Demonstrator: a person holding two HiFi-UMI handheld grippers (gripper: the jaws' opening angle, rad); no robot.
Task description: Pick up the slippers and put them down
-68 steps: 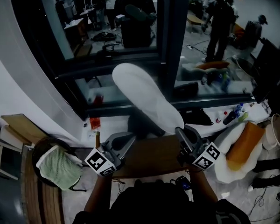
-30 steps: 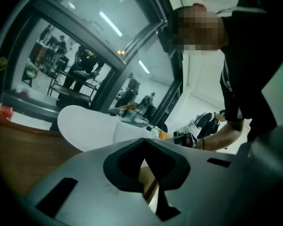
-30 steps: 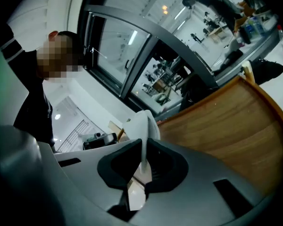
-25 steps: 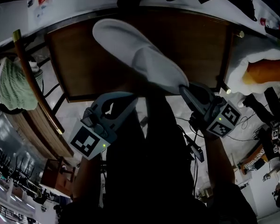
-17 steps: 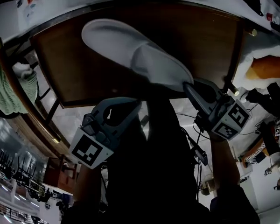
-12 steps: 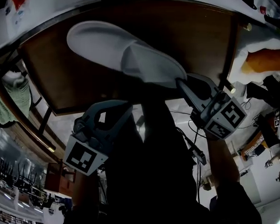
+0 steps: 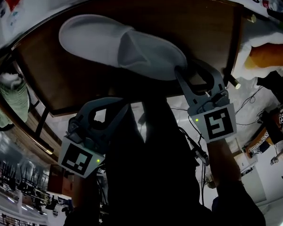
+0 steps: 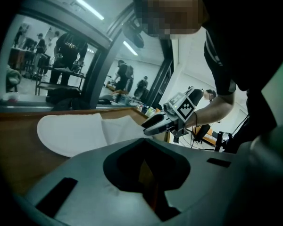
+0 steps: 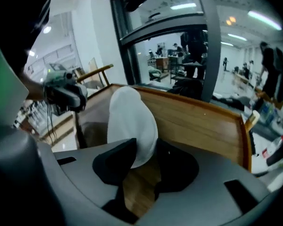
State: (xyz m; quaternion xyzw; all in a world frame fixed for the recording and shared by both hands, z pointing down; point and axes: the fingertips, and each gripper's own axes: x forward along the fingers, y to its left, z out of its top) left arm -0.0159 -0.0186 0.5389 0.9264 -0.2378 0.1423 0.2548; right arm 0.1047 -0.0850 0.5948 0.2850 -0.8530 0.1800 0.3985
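**Slipper on the table, right jaws loosened round its toe**

One white slipper lay flat on the brown wooden table. Its covered toe end pointed toward the right gripper and its open heel end lay away to the left. No second slipper was in sight.

The right gripper's jaws had just been opening. In the right gripper view they stood apart with the slipper's toe end between their tips and bare wood showing under the gap. They bracketed the slipper rather than clamped it.

The left gripper hung off the table's near edge, apart from the slipper. Its jaws were drawn together with nothing between them, and only a sliver of wood showed through.

A green cloth lay beyond the table's left side.
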